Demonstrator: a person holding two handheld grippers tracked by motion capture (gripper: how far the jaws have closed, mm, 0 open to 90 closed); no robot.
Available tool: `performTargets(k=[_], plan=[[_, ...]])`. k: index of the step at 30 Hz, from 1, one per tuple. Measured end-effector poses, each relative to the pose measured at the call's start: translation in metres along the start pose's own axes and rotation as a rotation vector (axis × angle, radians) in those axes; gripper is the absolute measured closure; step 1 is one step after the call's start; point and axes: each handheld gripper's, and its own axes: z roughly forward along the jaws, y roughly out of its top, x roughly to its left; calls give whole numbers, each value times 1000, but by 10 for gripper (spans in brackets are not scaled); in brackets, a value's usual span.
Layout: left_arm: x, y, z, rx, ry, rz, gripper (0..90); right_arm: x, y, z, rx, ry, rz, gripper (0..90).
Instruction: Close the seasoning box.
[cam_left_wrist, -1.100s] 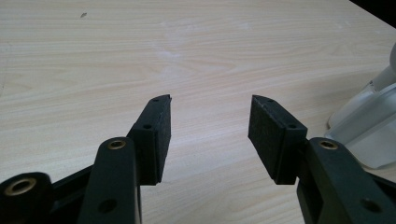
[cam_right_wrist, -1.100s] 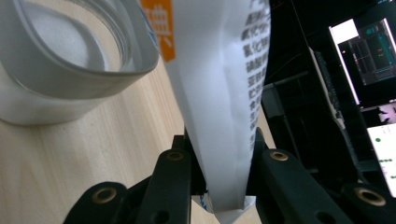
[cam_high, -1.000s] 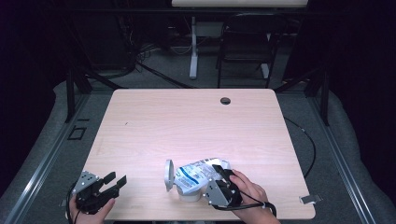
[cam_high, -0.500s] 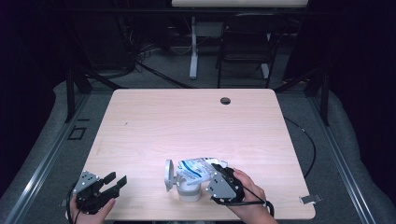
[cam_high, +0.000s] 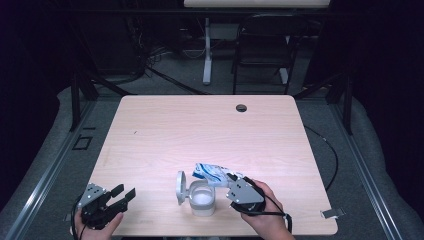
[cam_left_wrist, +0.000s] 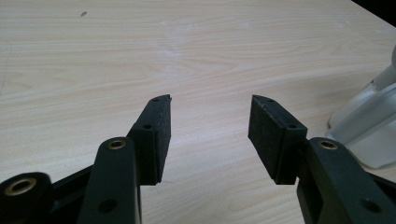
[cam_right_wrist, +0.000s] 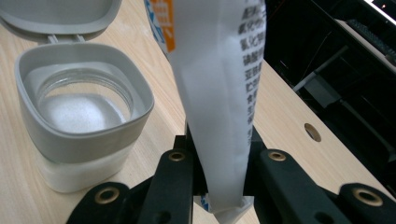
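A grey jar (cam_high: 202, 197) with its hinged lid (cam_high: 180, 187) flipped open stands near the table's front edge, white powder inside (cam_right_wrist: 79, 112). My right gripper (cam_high: 235, 181) is shut on a white and blue printed bag (cam_high: 212, 172), which sticks out from the jaws to the upper left, over the jar's right rim. In the right gripper view the bag (cam_right_wrist: 219, 93) rises between the two jaws, with the jar (cam_right_wrist: 84, 121) to its left. My left gripper (cam_high: 124, 192) rests at the front left corner, open and holding nothing (cam_left_wrist: 209, 122). The jar's edge (cam_left_wrist: 373, 126) shows at right.
The wooden table (cam_high: 200, 135) has a round cable hole (cam_high: 241, 107) near its far edge. A small clip (cam_high: 332, 213) lies by the front right corner. Chair and desk legs stand on the dark floor beyond the table.
The right gripper has shifted slightly and lifted the bag off the jar's mouth, which now shows open with the powder visible. The left gripper has not moved.
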Motion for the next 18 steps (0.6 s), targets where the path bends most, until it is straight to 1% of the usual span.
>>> performTargets(k=[6,18], plan=[[0,0,0,0,1,2,495,-3,-2,1,-18,18,67,803],[-1,0,0,2,1,4,494,-11,-10,3,-45,36,193,805]])
